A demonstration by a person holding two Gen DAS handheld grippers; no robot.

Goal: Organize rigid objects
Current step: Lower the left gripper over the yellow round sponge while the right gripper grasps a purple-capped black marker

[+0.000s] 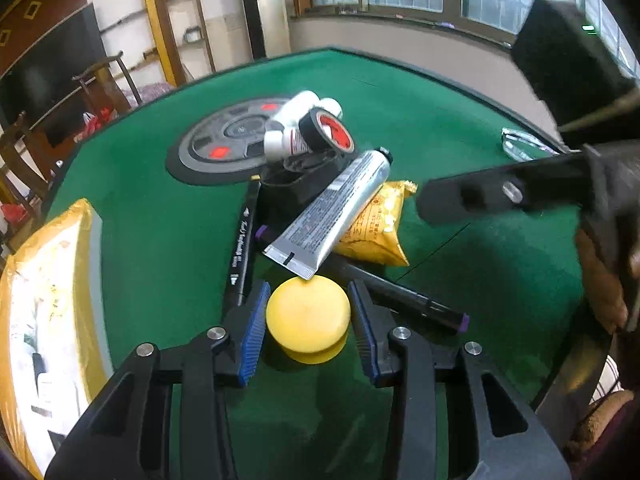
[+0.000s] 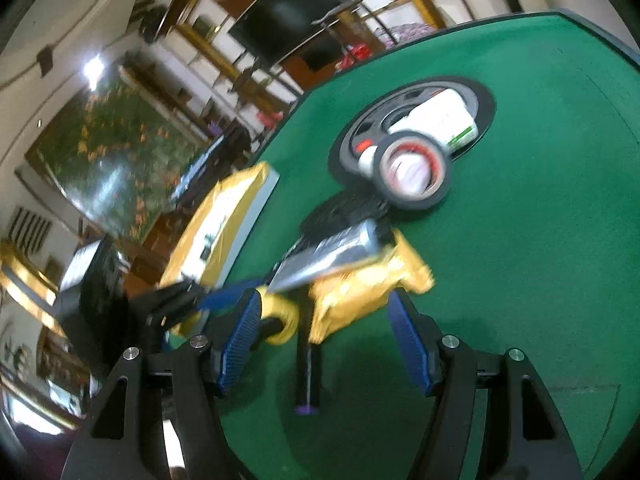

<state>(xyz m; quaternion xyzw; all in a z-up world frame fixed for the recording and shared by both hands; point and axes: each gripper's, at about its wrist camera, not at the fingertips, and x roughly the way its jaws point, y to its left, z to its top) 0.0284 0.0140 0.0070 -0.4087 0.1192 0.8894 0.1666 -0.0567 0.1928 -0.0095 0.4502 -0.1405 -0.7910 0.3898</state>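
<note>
- Left gripper (image 1: 308, 318): jaws apart, bracketing 1 yellow puck (image 1: 308, 322) on the green tabletop (image 1: 460, 120); blue pads (image 1: 254, 330) just beside it, contact cannot be told.
- Right gripper (image 2: 326, 336): jaws wide apart, nothing held; right-wrist view blurred.
- Pile at mid-tabletop, counted: 1 silver tube (image 1: 332, 212), tilted, lower end over the puck, upper part across 1 yellow packet (image 1: 376, 228); 2 black markers, one (image 1: 242, 244) left of the tube, one (image 1: 404, 298) with purple end right of the puck.
- 1 black tray (image 1: 296, 184) behind the tube; 1 tape roll (image 1: 328, 132) and white bottles (image 1: 294, 126) on it, at least 3 caps seen.
- 1 grey disc (image 1: 224, 140) set in the tabletop, behind the pile.
- 1 yellow bag (image 1: 44, 316) at the left edge.
</note>
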